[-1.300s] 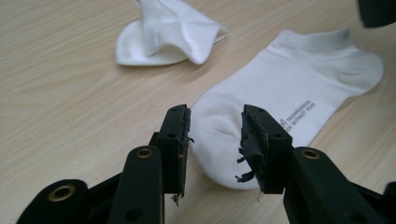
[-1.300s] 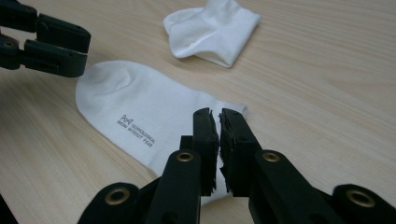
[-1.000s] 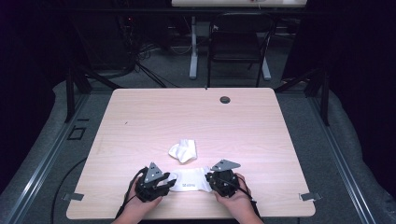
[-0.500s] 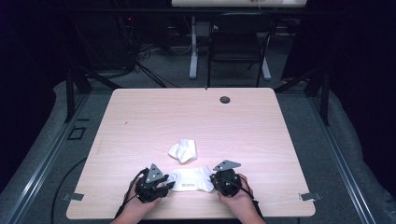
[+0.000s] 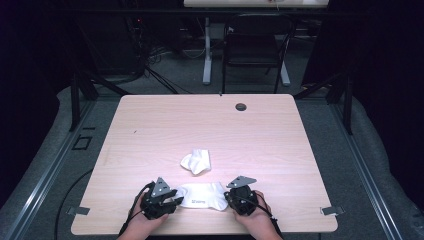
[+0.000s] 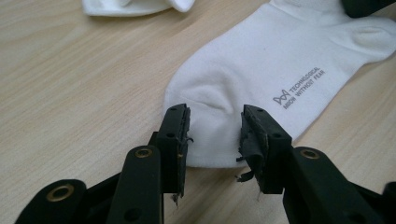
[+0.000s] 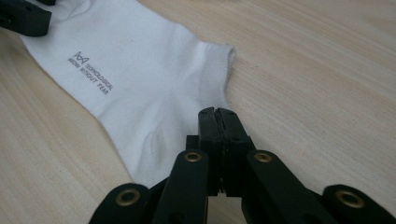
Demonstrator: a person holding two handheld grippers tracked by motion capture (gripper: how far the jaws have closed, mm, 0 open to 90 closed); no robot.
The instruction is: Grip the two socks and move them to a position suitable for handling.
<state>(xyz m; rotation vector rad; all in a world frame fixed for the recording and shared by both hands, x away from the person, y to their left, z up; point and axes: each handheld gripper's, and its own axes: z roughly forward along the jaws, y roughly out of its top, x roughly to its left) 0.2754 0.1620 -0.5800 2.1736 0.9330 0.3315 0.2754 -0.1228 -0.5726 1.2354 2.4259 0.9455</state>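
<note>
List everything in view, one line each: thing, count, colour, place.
flat sock: 1, white with grey print, near table edge, between the two grippers
crumpled sock: 1, white, just beyond the flat sock, toward table centre
table: 1, light wood, centre of high view
grommet: 1, dark, far edge of table
chair: 1, black, on the floor behind the table
left gripper: 1, black, at the flat sock's toe end, jaws apart with the sock's edge between them
right gripper: 1, black, at the flat sock's cuff end, jaws just closed together
hands: 2, near table edge, one on each gripper
</note>
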